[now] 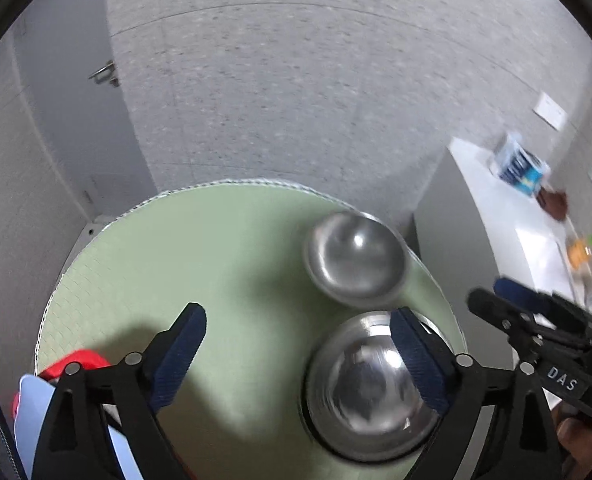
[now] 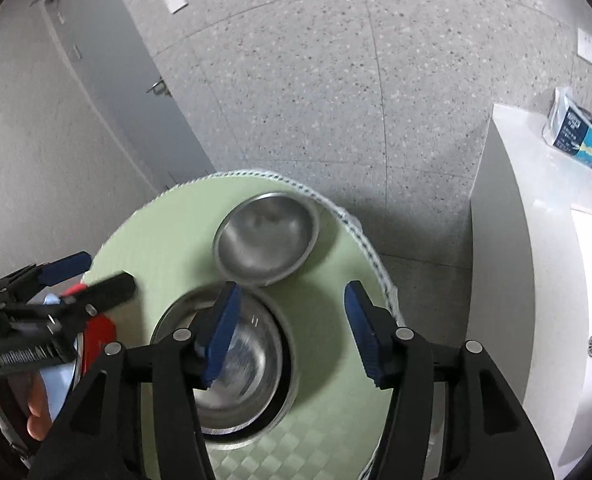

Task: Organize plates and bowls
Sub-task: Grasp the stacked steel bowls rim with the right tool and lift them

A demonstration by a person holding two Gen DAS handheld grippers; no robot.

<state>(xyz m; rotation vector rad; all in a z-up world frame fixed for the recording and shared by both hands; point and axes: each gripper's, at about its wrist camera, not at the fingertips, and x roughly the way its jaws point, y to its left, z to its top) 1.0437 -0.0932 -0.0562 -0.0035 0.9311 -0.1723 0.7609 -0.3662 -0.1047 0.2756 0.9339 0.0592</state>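
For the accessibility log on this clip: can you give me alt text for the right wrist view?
Two steel bowls sit on a round pale green table: the near bowl below the open right gripper, the far bowl beyond it. The left gripper reaches in from the left, above something red; a white counter holds a blue-and-white package.

I log: speckled grey terrazzo floor across upper frame; grey door upper left; white counter at right edge.
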